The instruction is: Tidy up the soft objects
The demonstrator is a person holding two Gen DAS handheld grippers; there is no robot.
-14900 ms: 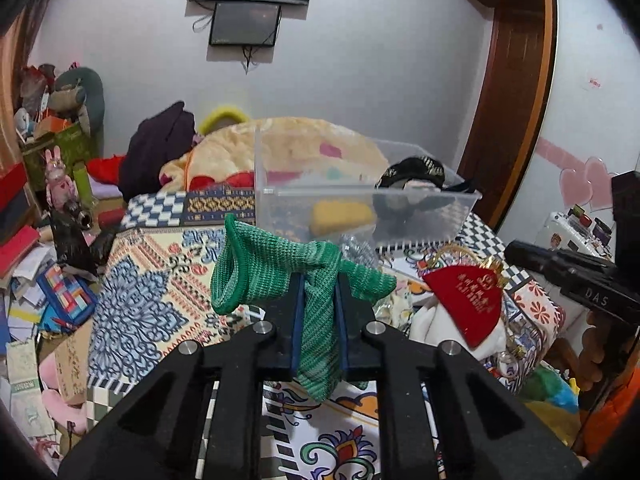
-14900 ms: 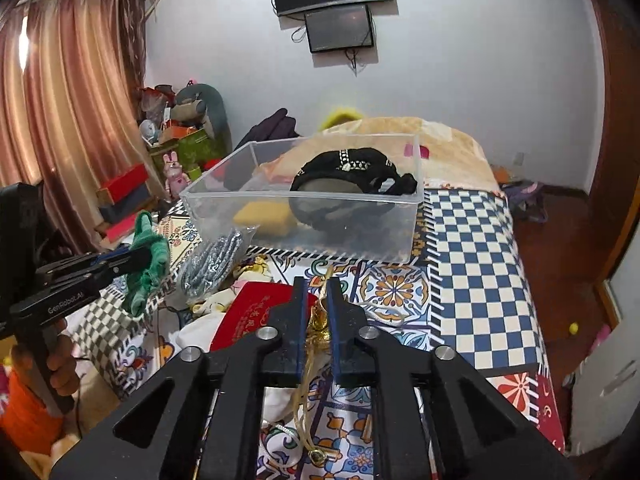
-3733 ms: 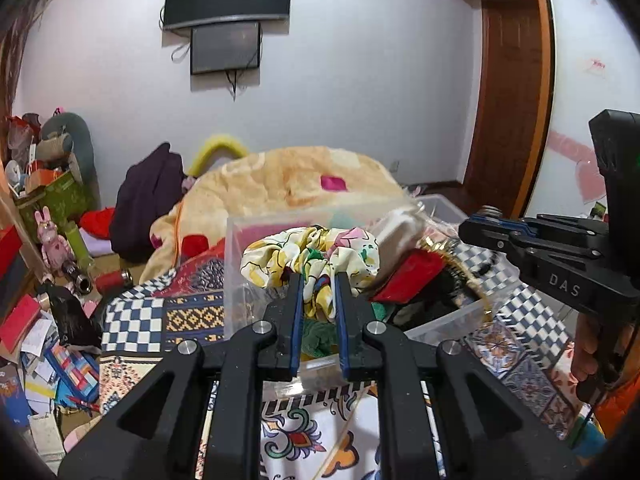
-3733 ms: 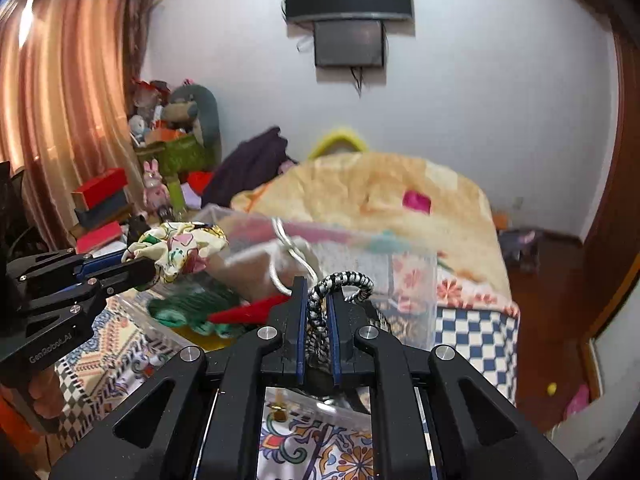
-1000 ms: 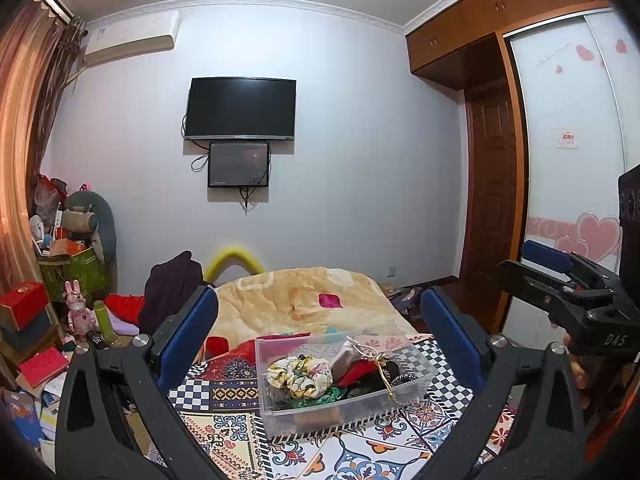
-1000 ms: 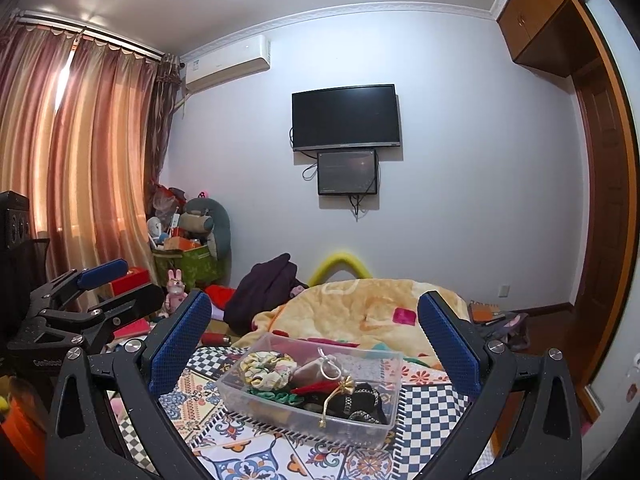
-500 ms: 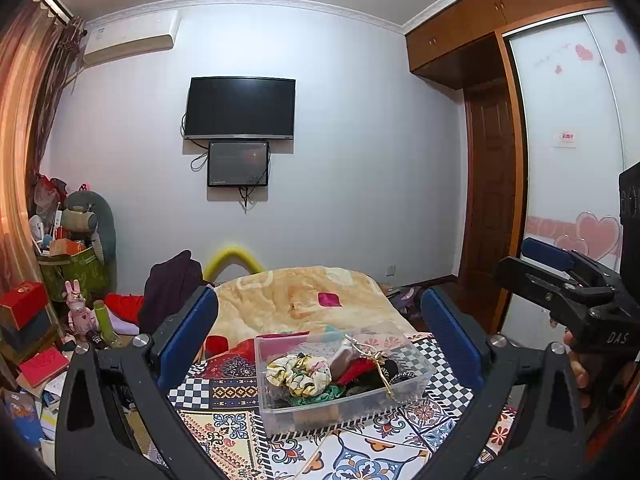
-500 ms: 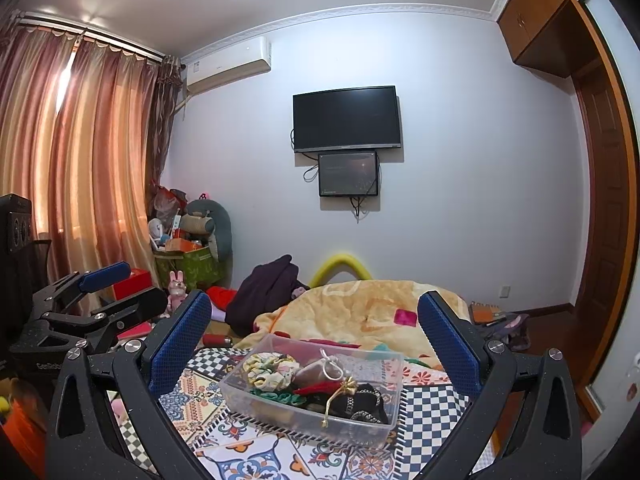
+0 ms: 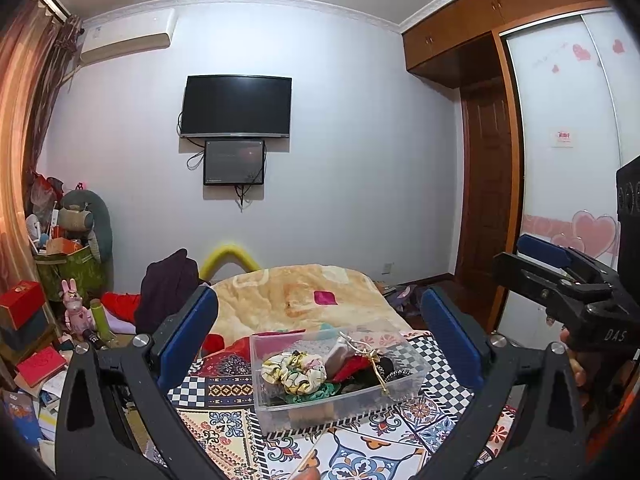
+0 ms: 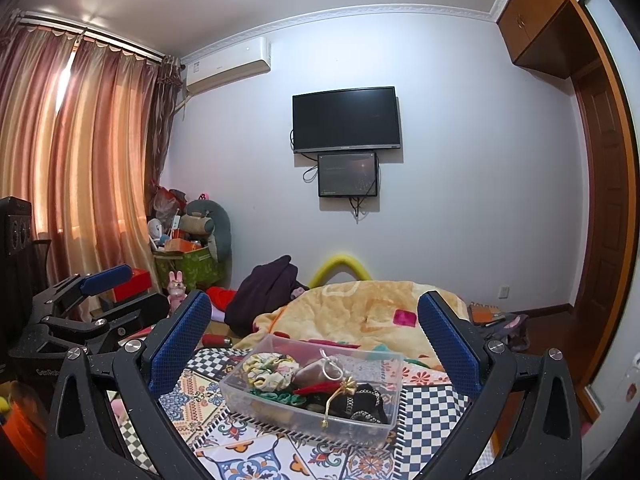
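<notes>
Left gripper spread wide, nothing between its blue pads. Right gripper likewise agape and empty. To the right of the left gripper, the other tool's black body, lettered "DAS". To the left of the right gripper, the other tool's side, printed with a partly cut word beginning "GenRob".

Straight ahead and below both, between the fingers, on a patterned bedcover: clear plastic bin, packed with soft things. Inside, a floral scrunchie on the left, green knit beneath it, a red pouch with gold cord in the middle, black beaded fabric on the right.

Beyond the bin, a peach blanket. Farther off, on the wall, a dark television over a smaller screen. Far right, a small red-and-white notice, too small to read.
</notes>
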